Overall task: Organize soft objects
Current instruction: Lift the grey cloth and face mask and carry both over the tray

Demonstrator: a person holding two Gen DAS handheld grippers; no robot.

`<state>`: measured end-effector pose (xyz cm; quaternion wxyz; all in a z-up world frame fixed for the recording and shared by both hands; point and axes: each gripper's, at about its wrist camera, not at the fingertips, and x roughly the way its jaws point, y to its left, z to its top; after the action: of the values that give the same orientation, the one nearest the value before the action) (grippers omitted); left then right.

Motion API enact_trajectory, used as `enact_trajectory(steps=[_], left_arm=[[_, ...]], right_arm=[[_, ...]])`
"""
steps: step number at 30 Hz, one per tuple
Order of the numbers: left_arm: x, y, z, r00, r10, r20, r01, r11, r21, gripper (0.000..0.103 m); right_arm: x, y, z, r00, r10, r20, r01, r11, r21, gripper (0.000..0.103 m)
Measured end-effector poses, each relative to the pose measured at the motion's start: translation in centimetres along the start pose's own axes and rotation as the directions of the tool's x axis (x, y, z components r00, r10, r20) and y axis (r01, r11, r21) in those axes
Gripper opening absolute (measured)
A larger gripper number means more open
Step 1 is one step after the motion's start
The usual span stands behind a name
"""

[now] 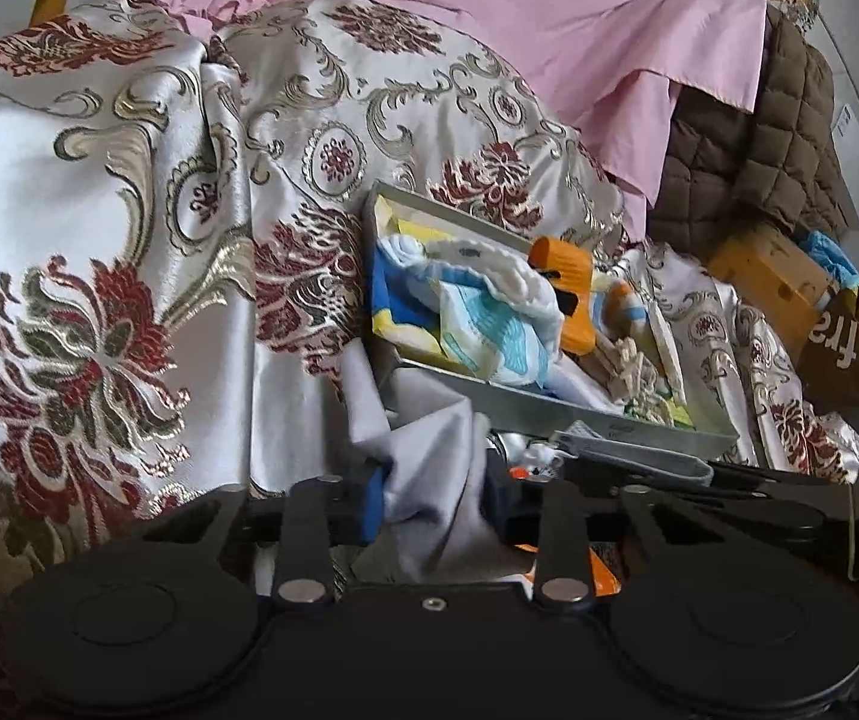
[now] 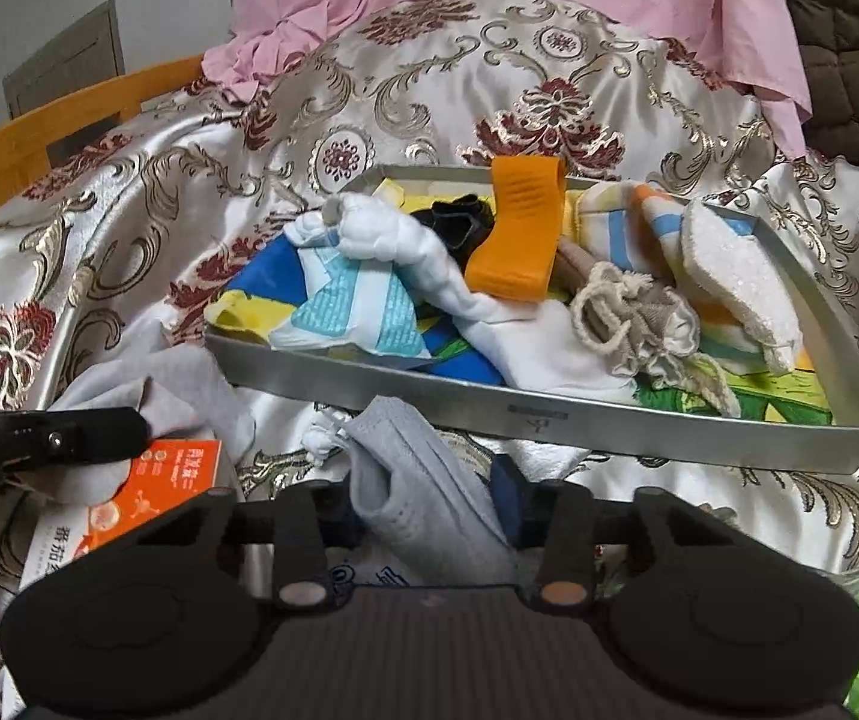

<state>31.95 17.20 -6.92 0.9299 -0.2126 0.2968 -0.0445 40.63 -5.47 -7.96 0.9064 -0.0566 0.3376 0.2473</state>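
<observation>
Lying crumpled on the floral satin cover just before the metal tray, the grey cloth is pinched by the left gripper, the right gripper clamping a grey sock.

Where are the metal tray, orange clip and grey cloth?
metal tray (image 2: 549,420), right wrist view, on its near wall.
orange clip (image 2: 519,228), right wrist view, on its flat top face.
grey cloth (image 1: 429,468), left wrist view, on the fold between the left claw's fingers.
</observation>
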Motion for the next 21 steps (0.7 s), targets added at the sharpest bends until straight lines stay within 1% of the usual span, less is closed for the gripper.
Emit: enact_trajectory(steps=[3,5,7,10,11,14,21], left_arm=[[-0.2,0.1,0.0,1.0,0.003,0.011,-0.003,1.0,-0.005,0.024],[-0.3,0.1,0.1,1.0,0.009,0.017,-0.009,1.0,-0.006,0.018],[-0.3,0.1,0.1,1.0,0.015,0.022,-0.015,1.0,-0.002,0.015],[-0.5,0.0,0.3,1.0,0.014,0.028,-0.014,1.0,0.0,0.013],[-0.7,-0.1,0.3,0.999,0.009,0.034,-0.009,1.0,0.004,0.012],[-1.4,-0.9,0.5,0.998,-0.01,0.057,0.009,1.0,0.025,0.011],[-3.5,-3.4,0.6,0.992,-0.083,0.095,0.076,0.995,0.071,0.011]], right_arm=[[-0.6,0.2,0.1,1.0,0.001,0.014,0.0,1.0,-0.015,0.028],[-0.9,0.5,0.1,1.0,-0.005,0.018,0.006,0.999,-0.035,0.025],[-1.3,0.8,0.2,1.0,-0.006,0.027,0.007,0.999,-0.048,0.022],[-2.4,1.2,0.5,0.999,0.001,0.043,0.001,0.999,-0.052,0.021],[-2.8,1.4,0.5,0.999,0.003,0.048,-0.001,0.999,-0.054,0.021],[-4.2,1.7,0.9,0.998,0.007,0.07,-0.003,0.998,-0.059,0.02],[-8.8,2.0,1.4,0.993,0.011,0.119,-0.004,0.998,-0.062,0.019]])
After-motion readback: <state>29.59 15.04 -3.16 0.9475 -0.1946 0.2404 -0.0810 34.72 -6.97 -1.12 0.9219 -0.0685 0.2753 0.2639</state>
